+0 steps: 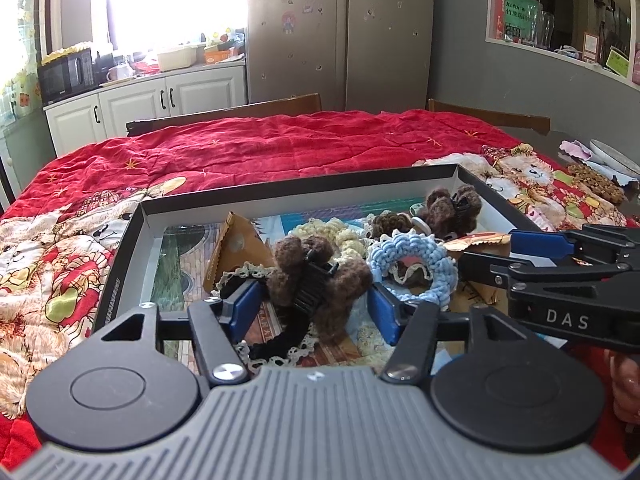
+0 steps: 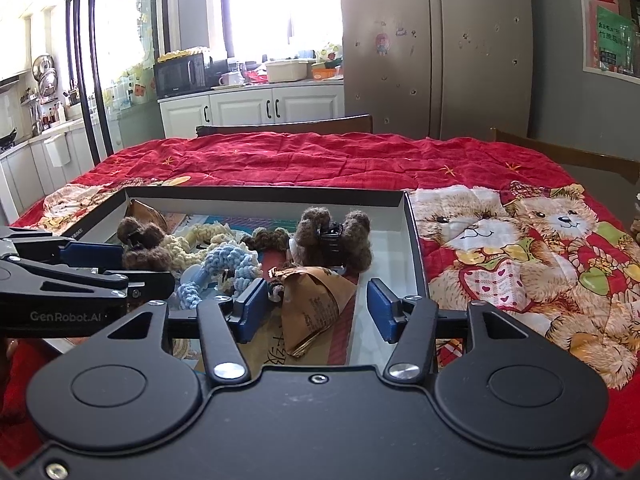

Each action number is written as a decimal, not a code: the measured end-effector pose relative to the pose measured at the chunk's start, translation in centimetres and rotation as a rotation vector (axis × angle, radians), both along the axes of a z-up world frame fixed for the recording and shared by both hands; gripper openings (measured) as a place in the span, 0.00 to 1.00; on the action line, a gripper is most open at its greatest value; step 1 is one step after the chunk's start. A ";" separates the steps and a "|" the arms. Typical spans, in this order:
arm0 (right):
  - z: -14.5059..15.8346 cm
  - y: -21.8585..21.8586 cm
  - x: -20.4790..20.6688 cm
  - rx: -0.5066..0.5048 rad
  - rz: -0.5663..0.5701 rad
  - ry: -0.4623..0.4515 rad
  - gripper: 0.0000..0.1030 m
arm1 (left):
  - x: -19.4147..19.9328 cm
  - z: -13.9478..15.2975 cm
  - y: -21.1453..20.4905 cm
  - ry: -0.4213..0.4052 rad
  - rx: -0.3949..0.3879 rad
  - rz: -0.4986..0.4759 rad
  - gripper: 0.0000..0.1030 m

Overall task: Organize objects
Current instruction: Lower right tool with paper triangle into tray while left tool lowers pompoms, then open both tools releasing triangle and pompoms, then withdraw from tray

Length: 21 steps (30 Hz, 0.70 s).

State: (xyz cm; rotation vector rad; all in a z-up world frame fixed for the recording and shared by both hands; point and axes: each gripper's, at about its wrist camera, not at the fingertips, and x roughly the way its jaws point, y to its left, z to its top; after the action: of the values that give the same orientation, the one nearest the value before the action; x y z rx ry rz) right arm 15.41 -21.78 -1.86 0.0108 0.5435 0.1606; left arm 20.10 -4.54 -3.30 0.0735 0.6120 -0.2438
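Your left gripper (image 1: 316, 306) sits with its blue pads spread wide, and a fuzzy brown knitted hair claw with a black plastic clip (image 1: 316, 276) lies right between them. Neither pad presses on it; there's a gap on each side, so nothing is pinched. Just beyond your right-hand pad lies a light blue crocheted scrunchie ring (image 1: 412, 268), and past the tips a cream knitted scrunchie (image 1: 340, 236). Under the claw, near your pads, a black ruffled hair band (image 1: 276, 342) curls over lace trim.

Over on the other side, your right gripper (image 2: 316, 310) is also parted, pads well apart. A brown paper packet folded into a triangle (image 2: 316, 308) rests between them, nearer the left-hand pad, with clear space to the right-hand one. No squeeze here either. Straight ahead of those tips stands a second brown fuzzy hair claw (image 2: 334, 236), upright against the back of the box.

Everything sits inside the shallow black-rimmed cardboard box lid (image 2: 416, 248), which lies on the red quilted blanket with teddy bear prints (image 2: 520, 264). Both sets of fingers reach down into that box side by side, each gripper showing at the edge of the other's view.
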 end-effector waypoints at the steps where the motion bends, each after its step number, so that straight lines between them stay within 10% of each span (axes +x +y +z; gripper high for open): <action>1: 0.1 0.0 -0.1 0.001 -0.001 -0.002 0.53 | -0.1 0.1 0.0 -0.002 -0.002 0.000 0.72; 21: 1.3 0.0 -1.2 0.016 0.002 -0.031 0.57 | -1.5 1.2 0.3 -0.028 -0.009 0.000 0.77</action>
State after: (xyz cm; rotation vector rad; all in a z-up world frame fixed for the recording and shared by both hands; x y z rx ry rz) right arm 14.26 -21.78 -0.55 0.0232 0.5116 0.1669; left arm 18.63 -4.28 -2.08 0.0680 0.5831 -0.2446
